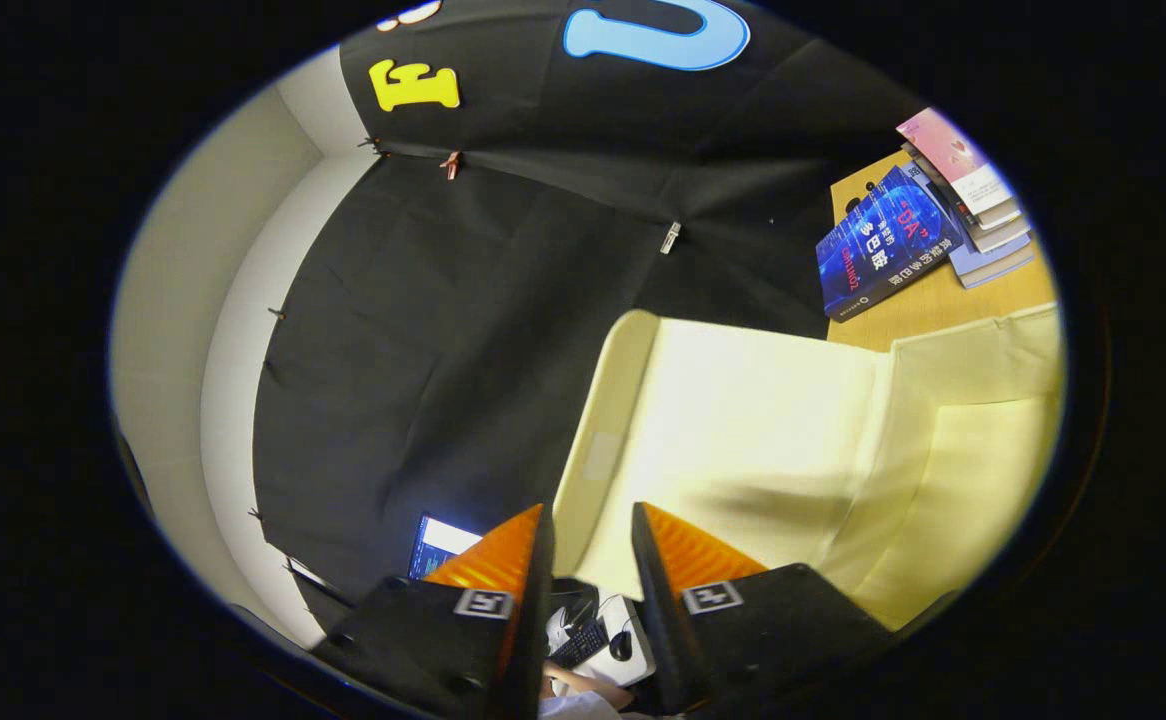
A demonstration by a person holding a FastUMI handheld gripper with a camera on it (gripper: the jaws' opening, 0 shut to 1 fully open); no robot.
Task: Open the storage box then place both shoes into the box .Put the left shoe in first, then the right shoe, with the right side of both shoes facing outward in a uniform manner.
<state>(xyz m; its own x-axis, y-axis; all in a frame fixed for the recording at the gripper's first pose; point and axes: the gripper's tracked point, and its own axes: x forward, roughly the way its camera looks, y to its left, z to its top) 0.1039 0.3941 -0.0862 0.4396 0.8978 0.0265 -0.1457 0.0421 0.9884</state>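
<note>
Storage box (793,440), pale cream, fills the centre and right of the frame, with its lid edge (598,440) standing up just ahead of the fingers. The gripper (591,545) is held at a narrow gap; the lid's lower edge runs between the two fingertips, but I cannot tell whether either finger presses on it.

The likely trouble from here: if the fingers only straddle the thin edge loosely, the lid could slip free and drop shut, and a pull off to one side could drag the whole box along the wooden table (943,295).

Counted: one box, one lid, two fingers, and one stack of books (928,225) at the upper right, about five, the blue one leaning against it.
</note>
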